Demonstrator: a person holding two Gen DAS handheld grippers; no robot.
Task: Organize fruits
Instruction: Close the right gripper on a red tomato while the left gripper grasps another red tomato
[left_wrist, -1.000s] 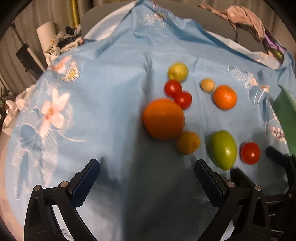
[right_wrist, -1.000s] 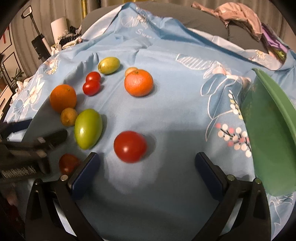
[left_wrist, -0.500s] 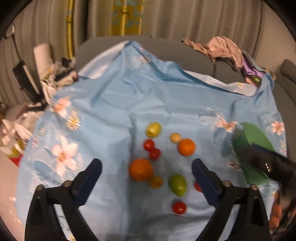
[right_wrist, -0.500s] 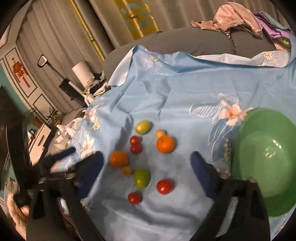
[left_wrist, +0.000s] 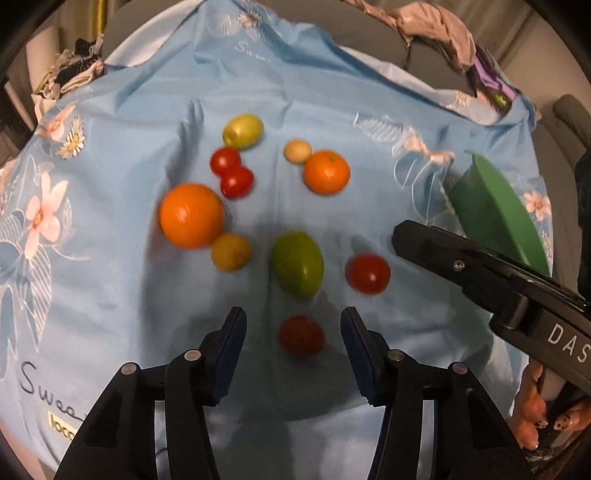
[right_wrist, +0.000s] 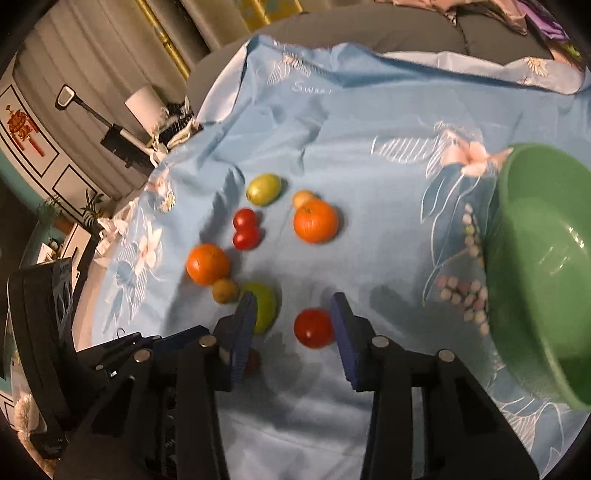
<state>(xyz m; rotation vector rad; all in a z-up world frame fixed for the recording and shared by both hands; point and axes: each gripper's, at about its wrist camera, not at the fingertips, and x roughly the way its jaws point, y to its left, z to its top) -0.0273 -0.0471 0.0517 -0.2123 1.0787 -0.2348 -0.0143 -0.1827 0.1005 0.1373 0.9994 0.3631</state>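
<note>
From my right wrist view, the blue finger pad (right_wrist: 244, 325) hides half the green oval fruit (right_wrist: 266, 308), and the frame edge crops the green plastic bowl (right_wrist: 524, 236).

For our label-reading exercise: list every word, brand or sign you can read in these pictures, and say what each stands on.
"Swee", cursive, cut off: blue cloth, far edge.
"Swee", dark cursive, cut off: the cloth's near-left corner.
"loco", partly hidden: yellow tag below it.
"DAS", cut off: right gripper's black body.
Red wall ornament: unreadable.
</note>
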